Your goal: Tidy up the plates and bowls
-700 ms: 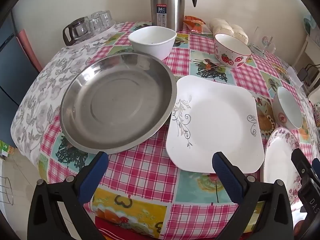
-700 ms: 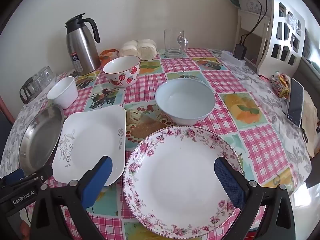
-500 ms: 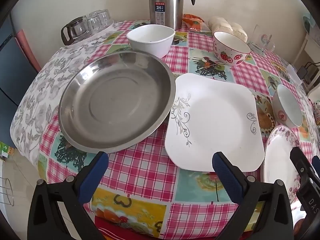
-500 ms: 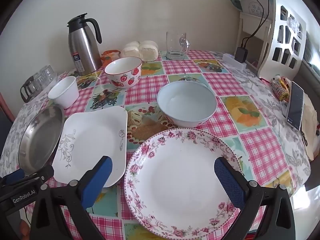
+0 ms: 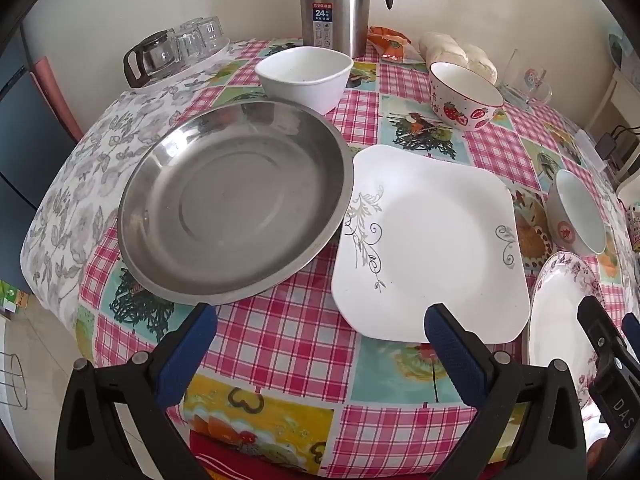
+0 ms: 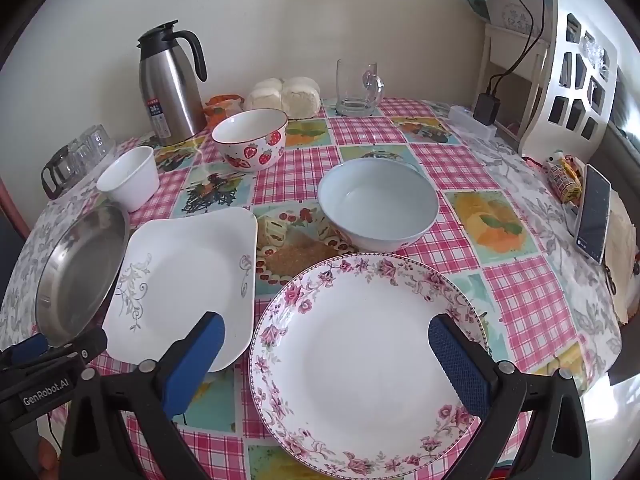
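The flask (image 5: 335, 2) label reads "24"; the left gripper (image 5: 320, 340) body, seen from the right wrist, says "GenRobot.AI". Its jaws stand wide apart over the table's (image 5: 280, 332) near edge, empty, with the steel pan (image 5: 234, 204) and square plate (image 5: 430, 240) just beyond. The right gripper (image 6: 326, 350), also spread wide and empty, hovers over the floral plate (image 6: 360, 356). Behind sit a plain bowl (image 6: 378, 204), strawberry bowl (image 6: 250, 138) and small white bowl (image 6: 130, 182). The strawberry bowl's characters are probably Chinese, too small to read.

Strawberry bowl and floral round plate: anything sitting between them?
In the right wrist view, no dish stands between the strawberry bowl and the floral round plate, only patterned tablecloth; the plain white bowl sits just right of that line.
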The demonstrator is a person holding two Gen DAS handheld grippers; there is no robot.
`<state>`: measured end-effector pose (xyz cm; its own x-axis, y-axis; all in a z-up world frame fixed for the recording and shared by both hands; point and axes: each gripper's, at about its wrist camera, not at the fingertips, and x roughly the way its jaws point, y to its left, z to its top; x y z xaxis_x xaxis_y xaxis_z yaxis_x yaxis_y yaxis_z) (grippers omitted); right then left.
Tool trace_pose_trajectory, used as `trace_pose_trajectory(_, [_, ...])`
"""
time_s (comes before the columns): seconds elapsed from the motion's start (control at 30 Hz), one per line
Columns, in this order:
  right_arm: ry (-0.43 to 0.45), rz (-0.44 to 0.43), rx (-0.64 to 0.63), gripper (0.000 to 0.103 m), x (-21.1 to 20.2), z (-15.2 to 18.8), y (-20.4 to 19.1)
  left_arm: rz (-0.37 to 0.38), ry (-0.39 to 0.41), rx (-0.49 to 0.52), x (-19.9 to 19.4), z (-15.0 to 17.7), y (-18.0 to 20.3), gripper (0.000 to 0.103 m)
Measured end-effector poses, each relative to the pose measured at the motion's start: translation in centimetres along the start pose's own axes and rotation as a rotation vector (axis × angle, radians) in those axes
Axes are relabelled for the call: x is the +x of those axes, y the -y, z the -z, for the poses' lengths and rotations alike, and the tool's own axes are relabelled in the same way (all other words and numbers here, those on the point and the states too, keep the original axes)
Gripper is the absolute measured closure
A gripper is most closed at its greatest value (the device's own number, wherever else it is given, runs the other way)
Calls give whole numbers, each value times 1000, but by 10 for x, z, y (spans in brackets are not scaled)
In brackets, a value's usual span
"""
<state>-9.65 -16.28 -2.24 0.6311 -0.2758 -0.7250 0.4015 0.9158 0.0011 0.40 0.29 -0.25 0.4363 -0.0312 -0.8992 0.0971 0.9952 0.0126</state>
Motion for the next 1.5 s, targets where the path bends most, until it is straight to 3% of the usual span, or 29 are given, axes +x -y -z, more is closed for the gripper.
trace_pose_trajectory(1.5, [-10, 2, -7, 0, 3, 3, -2, -1, -1, -3, 2, 2, -3, 0])
